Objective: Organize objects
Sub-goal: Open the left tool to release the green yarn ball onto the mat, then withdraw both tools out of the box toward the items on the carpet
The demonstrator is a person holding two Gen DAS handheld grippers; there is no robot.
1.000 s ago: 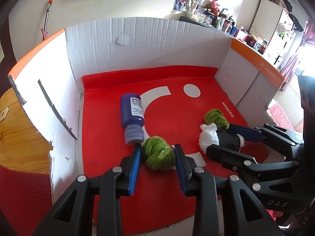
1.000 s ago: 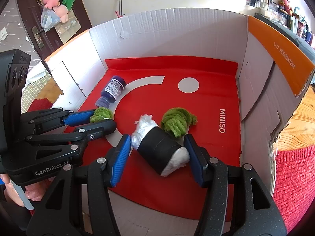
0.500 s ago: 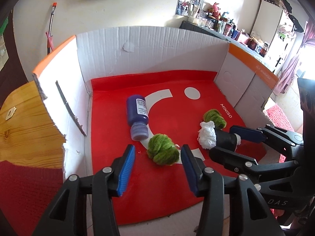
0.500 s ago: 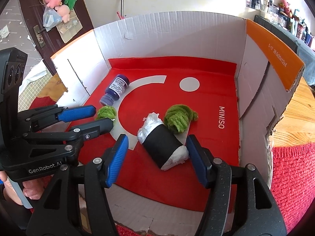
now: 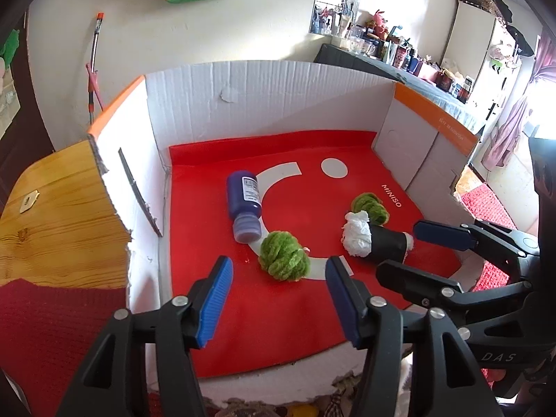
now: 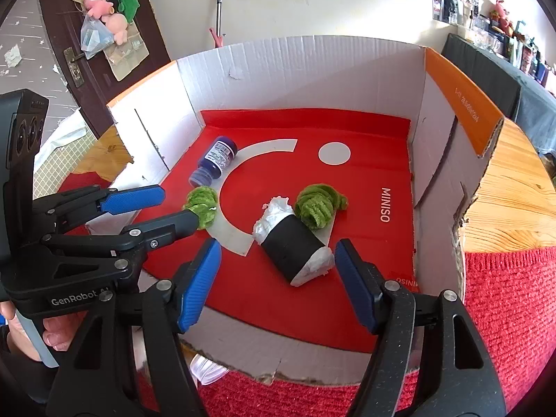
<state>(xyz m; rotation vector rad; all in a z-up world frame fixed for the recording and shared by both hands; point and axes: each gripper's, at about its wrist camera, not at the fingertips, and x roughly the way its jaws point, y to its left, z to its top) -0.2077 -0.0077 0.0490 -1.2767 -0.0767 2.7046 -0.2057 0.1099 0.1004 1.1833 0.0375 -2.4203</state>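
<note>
A white cardboard box [image 5: 278, 104] with a red liner holds the objects. A green yarn ball [image 5: 284, 255] lies on the liner just ahead of my open, empty left gripper [image 5: 276, 272]. A blue bottle [image 5: 244, 205] lies on its side behind it. A black roll stuffed with white paper [image 6: 292, 241] lies just ahead of my open, empty right gripper [image 6: 278, 253], with a second green yarn ball [image 6: 319, 205] touching it behind. In the right wrist view the first yarn ball [image 6: 202, 205] and bottle [image 6: 214, 161] sit at the left.
The box stands on a wooden table [image 6: 514, 187] with a red cloth [image 6: 510, 316] at the front. The box walls [image 6: 438, 160] rise on three sides. A cluttered shelf [image 5: 399, 52] and a wall lie beyond.
Both grippers have drawn back and up from the box. The left one has let go of the green yarn ball and opened wider; the right one has pulled away from the black roll.
</note>
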